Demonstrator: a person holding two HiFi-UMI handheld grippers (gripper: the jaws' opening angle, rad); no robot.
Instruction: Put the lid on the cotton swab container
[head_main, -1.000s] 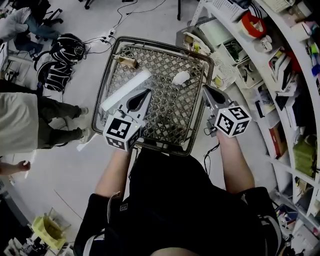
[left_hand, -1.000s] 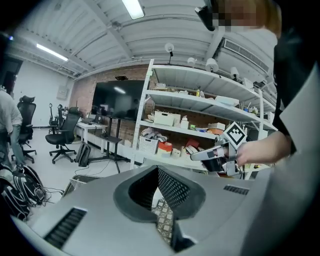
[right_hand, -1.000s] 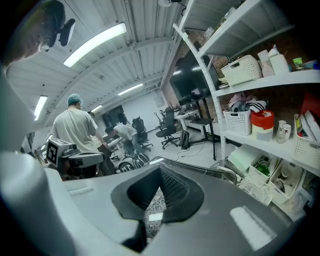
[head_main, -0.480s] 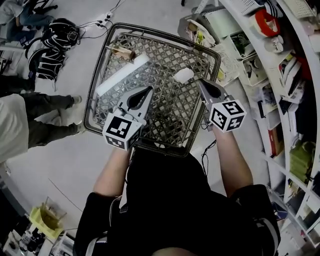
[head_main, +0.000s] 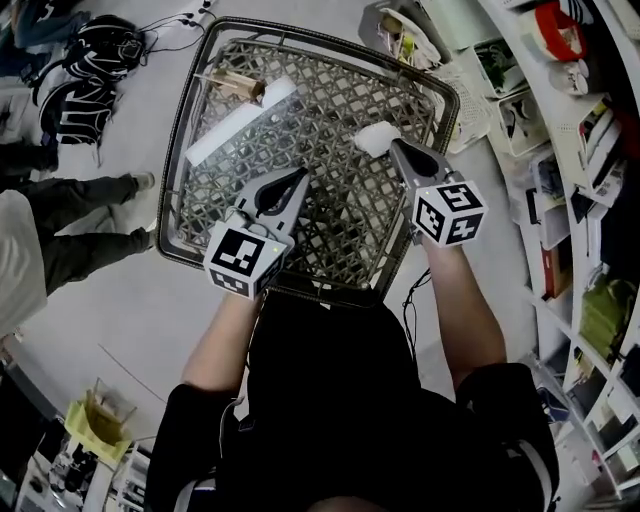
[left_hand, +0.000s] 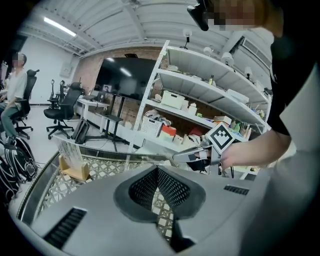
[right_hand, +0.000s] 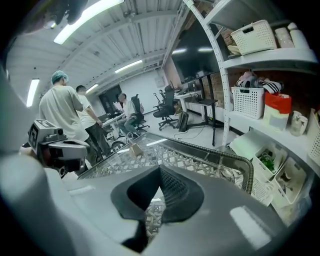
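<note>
Shows right gripper (head_main: 393, 147) and left gripper (head_main: 300, 178) with jaws together, empty. Puts probable lid (head_main: 372, 138) just ahead of right's tips, container (head_main: 236, 87) well ahead-left of left's. Favours right for pickup.

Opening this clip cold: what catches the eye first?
The left gripper and right gripper, each carrying a black-and-white marker cube, hang shut and empty over a lattice-topped table. A small white object lies at the right gripper's tip, and a long white strip lies toward the table's far left.
</note>
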